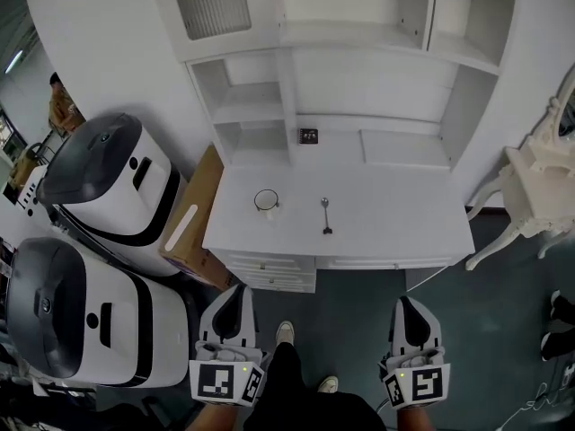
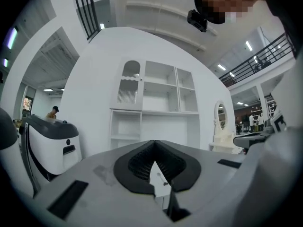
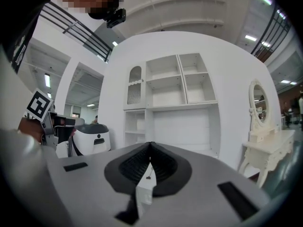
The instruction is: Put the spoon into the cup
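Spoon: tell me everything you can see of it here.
The spoon is small, slim and looks metallic, with its rounded bowl at the far end and a darker tip at the near end. It lies flat on the white desk, right of the cup and apart from it. Only the desk touches it.

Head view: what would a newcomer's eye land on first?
The white desk at centre carries a cup and, apart to its right, a spoon. Below, the left tongs and right tongs point toward it, both shut and empty. Two bulky white-and-black machines crowd the left edge.
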### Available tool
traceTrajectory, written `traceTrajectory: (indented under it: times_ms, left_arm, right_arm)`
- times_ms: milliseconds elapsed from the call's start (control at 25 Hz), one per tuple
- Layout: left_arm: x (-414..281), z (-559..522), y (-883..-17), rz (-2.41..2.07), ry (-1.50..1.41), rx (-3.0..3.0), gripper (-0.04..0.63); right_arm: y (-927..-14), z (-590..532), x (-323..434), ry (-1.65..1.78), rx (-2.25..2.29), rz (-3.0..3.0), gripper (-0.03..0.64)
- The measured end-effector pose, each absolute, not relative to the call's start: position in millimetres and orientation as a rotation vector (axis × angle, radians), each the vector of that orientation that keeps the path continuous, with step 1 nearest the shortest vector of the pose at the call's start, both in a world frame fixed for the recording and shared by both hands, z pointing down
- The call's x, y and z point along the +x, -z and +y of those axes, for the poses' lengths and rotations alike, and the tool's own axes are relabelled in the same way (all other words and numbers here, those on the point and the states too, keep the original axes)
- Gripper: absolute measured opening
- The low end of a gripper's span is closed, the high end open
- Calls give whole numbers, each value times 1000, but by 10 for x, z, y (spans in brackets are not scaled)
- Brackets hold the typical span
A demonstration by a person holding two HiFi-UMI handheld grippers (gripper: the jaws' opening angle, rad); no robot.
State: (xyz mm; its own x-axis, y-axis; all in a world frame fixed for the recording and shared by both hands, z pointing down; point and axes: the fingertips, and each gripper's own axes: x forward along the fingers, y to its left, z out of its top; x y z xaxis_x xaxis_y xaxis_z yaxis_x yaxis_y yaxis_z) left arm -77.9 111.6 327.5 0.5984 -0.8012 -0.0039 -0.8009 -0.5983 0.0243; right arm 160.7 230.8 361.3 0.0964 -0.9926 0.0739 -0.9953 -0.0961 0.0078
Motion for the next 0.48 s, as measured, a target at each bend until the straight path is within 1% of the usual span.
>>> traceTrajectory:
  times_ms: [200, 480]
  left_arm:
    - [-874, 747, -3302, -1420, 47, 2751, 6]
    - [-1294, 193, -3347, -1484, 40, 2688, 6]
  right_arm:
    - [-3578, 1859, 1634, -93, 2276, -2068, 60]
    - [-3514, 1200, 1401, -79, 2238, -2073, 60]
